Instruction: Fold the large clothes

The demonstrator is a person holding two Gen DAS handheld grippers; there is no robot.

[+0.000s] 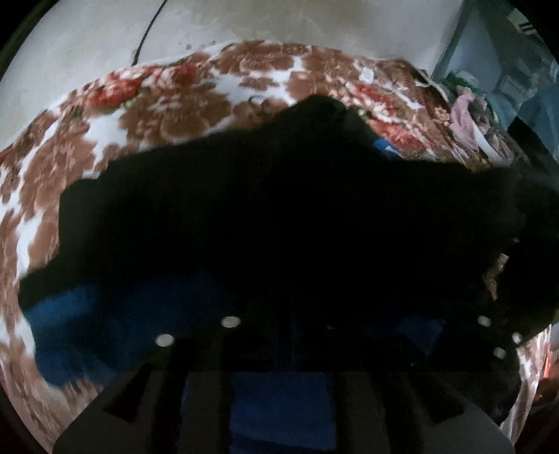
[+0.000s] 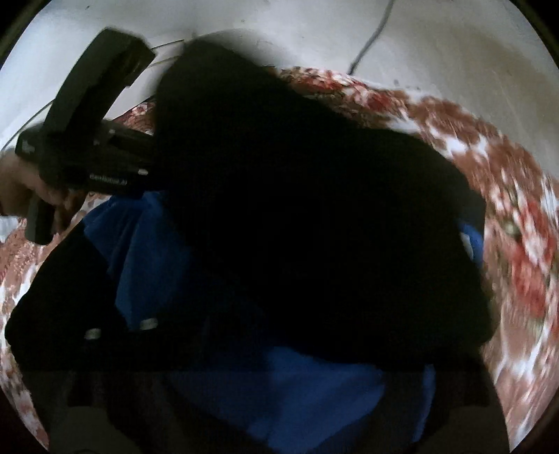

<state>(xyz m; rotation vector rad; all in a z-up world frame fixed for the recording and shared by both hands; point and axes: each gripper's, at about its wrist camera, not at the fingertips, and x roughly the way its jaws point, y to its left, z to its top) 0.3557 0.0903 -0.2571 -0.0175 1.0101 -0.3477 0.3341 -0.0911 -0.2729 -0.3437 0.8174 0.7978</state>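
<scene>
A large black garment [image 1: 279, 216] lies spread over a floral blanket [image 1: 167, 104] printed with brown and red flowers on white, and it fills the middle of both wrist views. In the left wrist view its upper edge peaks toward twelve o'clock, and a blue cloth [image 1: 66, 331] shows beneath it at about eight o'clock. In the right wrist view the same black garment [image 2: 297, 216] heaps up toward eleven o'clock, with blue cloth [image 2: 146, 251] showing at nine o'clock and again along six o'clock.

The left gripper [image 2: 87, 115] appears in the right wrist view at ten o'clock, held in a person's hand [image 2: 21, 181], its front end lost against the black fabric. In its own view its dark fingers merge with the garment, so whether its tongs are clenched or released cannot be told.

The right gripper's fingers are likewise dark against dark cloth in its own view, and its state cannot be told from the pictures.

Behind the blanket, a pale wall [image 1: 279, 21] runs across twelve o'clock with a thin dark cable [image 1: 150, 28] hanging down it. A jumble of clothes [image 1: 468, 111] sits at two o'clock in the left wrist view.
</scene>
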